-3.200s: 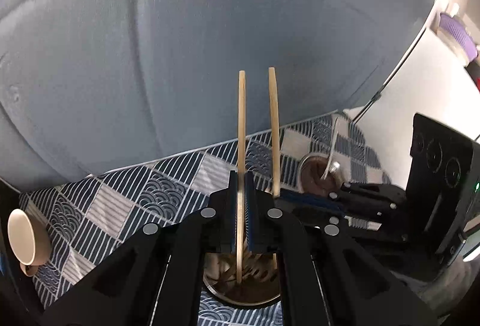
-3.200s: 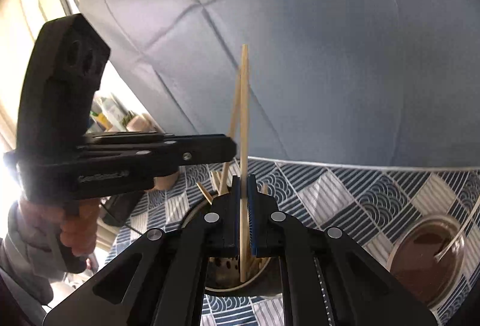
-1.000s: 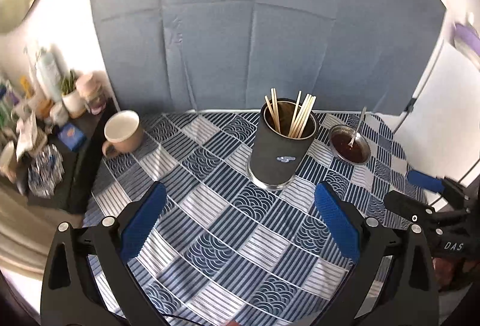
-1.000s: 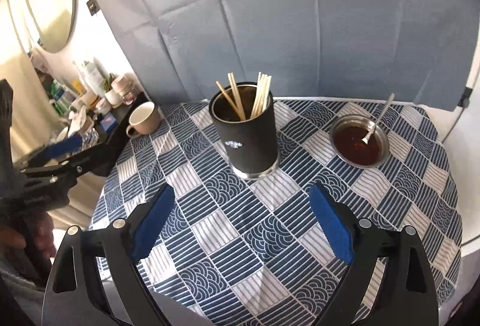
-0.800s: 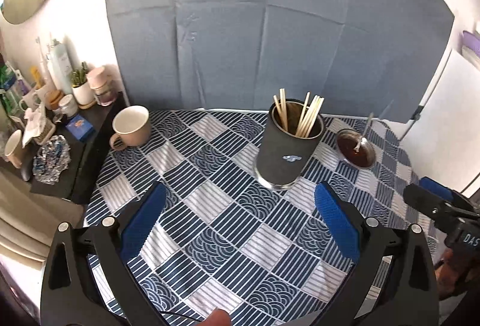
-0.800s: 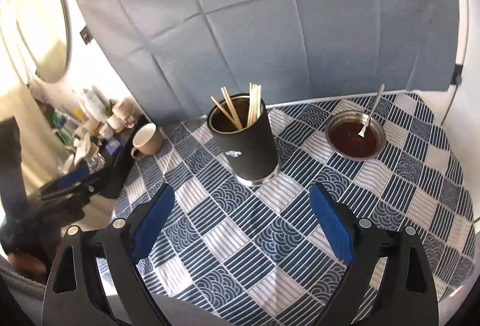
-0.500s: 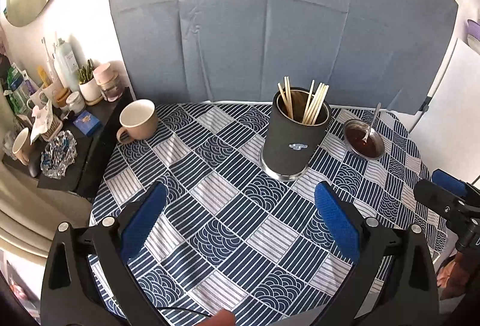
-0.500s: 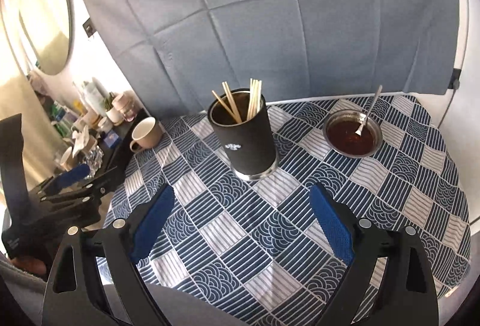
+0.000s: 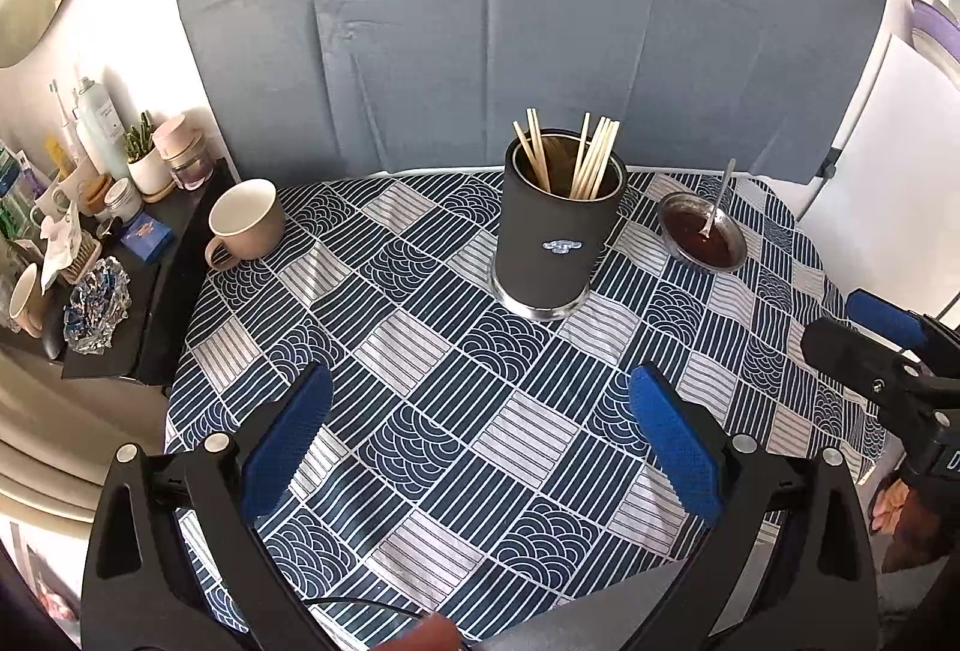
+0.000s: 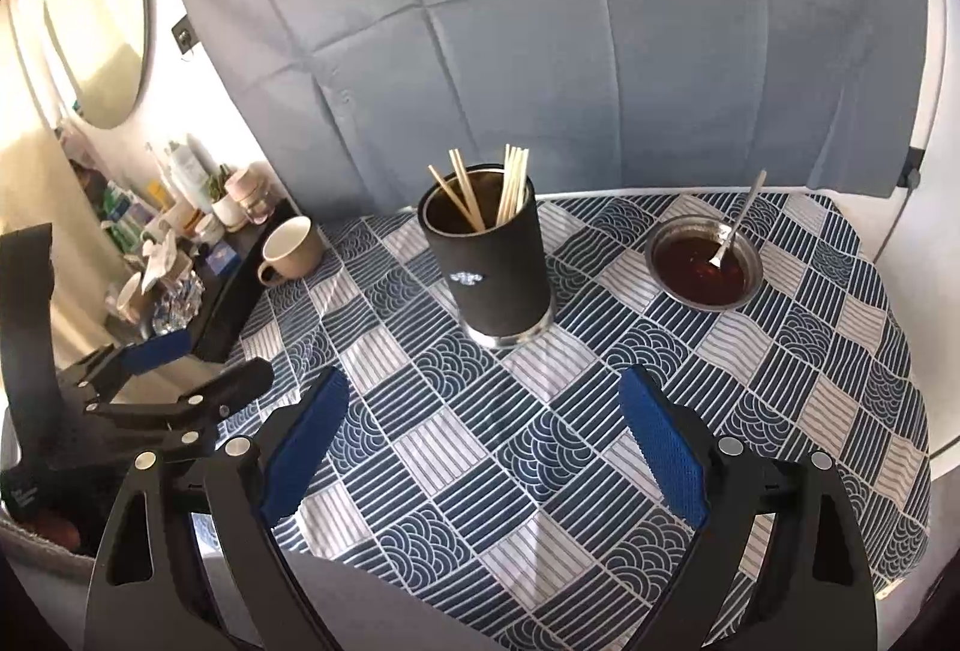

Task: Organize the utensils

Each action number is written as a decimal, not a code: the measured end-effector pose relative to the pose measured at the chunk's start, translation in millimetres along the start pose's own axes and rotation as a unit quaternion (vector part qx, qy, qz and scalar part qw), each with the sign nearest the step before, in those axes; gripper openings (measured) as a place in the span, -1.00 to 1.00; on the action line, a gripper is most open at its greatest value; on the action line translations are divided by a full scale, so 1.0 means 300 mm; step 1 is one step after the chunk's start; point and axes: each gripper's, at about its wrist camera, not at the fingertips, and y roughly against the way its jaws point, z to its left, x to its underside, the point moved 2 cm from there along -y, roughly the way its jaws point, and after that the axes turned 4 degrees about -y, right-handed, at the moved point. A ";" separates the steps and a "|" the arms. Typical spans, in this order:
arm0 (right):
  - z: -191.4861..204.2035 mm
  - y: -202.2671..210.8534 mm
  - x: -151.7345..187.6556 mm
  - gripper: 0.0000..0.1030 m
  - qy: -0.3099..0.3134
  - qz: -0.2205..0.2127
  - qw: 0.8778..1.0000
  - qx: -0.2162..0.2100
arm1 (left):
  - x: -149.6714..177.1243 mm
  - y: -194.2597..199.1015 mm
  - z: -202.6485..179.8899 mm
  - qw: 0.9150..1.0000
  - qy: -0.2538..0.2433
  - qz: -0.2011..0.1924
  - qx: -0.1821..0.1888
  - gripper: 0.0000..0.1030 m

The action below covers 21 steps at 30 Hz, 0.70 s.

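Note:
A black cylindrical holder (image 9: 555,237) (image 10: 495,267) stands upright near the back middle of the table, with several wooden chopsticks (image 9: 591,156) (image 10: 510,186) standing in it. My left gripper (image 9: 480,441) is open and empty, held above the near side of the table, well short of the holder. My right gripper (image 10: 483,438) is open and empty too, also near the front. The right gripper shows at the right edge of the left wrist view (image 9: 882,333); the left gripper shows at the left in the right wrist view (image 10: 180,369).
A blue and white patterned cloth (image 9: 420,351) covers the table. A beige mug (image 9: 246,219) sits at the back left. A small metal bowl of dark sauce (image 9: 702,237) with a spoon sits at the back right. A cluttered black side shelf (image 9: 108,279) stands left.
Both grippers were shut on chopsticks over the holder, then opened and pulled back and up. The chopsticks now stand in the holder. In the last second both drifted slightly.

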 end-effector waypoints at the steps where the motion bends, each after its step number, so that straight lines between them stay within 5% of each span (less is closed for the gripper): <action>1: 0.001 0.001 0.001 0.70 0.001 0.000 1.000 0.002 | 0.000 0.002 0.000 1.000 0.000 -0.002 0.003 0.88; 21: 0.020 -0.016 0.000 0.70 0.018 0.011 1.000 0.009 | 0.009 0.008 0.042 0.999 0.033 -0.005 -0.002 0.88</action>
